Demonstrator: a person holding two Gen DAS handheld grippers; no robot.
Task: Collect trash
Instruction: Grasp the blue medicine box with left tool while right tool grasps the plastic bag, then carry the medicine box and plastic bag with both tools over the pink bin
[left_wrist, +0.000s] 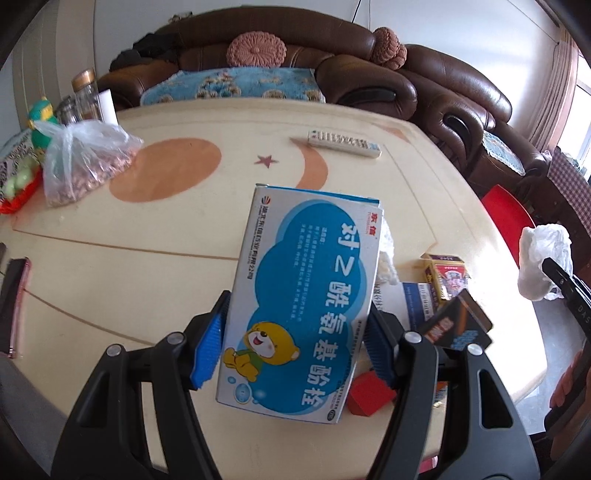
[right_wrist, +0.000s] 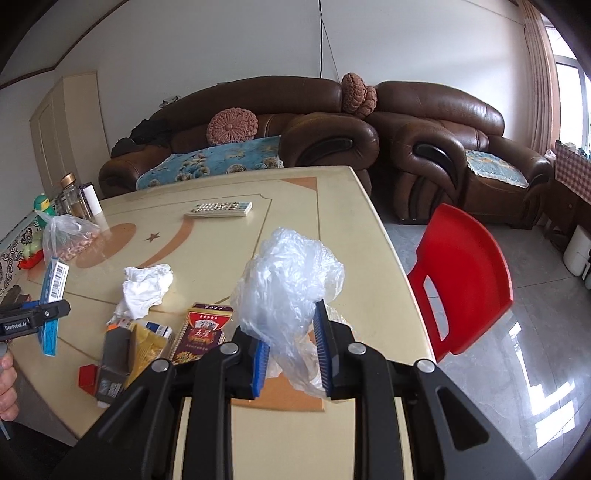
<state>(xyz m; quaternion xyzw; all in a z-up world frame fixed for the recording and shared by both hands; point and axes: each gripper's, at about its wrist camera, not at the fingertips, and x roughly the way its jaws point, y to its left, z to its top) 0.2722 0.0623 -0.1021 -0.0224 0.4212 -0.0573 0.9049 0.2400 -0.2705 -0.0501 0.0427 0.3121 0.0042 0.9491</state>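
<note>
My left gripper (left_wrist: 299, 302) is shut on a blue-and-white medicine box (left_wrist: 295, 258) with a cartoon bear, held above the cream table (left_wrist: 147, 258). The right wrist view shows that box (right_wrist: 53, 291) edge-on at far left. My right gripper (right_wrist: 288, 325) is shut on a crumpled clear plastic bag (right_wrist: 291, 273), lifted over the table's near right corner; the bag (left_wrist: 543, 258) also shows at the left wrist view's right edge. On the table lie a crumpled white tissue (right_wrist: 146, 291), a red-and-gold cigarette pack (right_wrist: 201, 332), a dark carton (right_wrist: 114, 365) and a red block (right_wrist: 86, 376).
A remote control (right_wrist: 219, 209) lies at the far side. A knotted bag of nuts (right_wrist: 70, 240), jars (right_wrist: 75, 199) and a toy stand at the far left. A red plastic chair (right_wrist: 465, 280) is beside the table's right edge. Brown leather sofas (right_wrist: 332, 122) stand behind.
</note>
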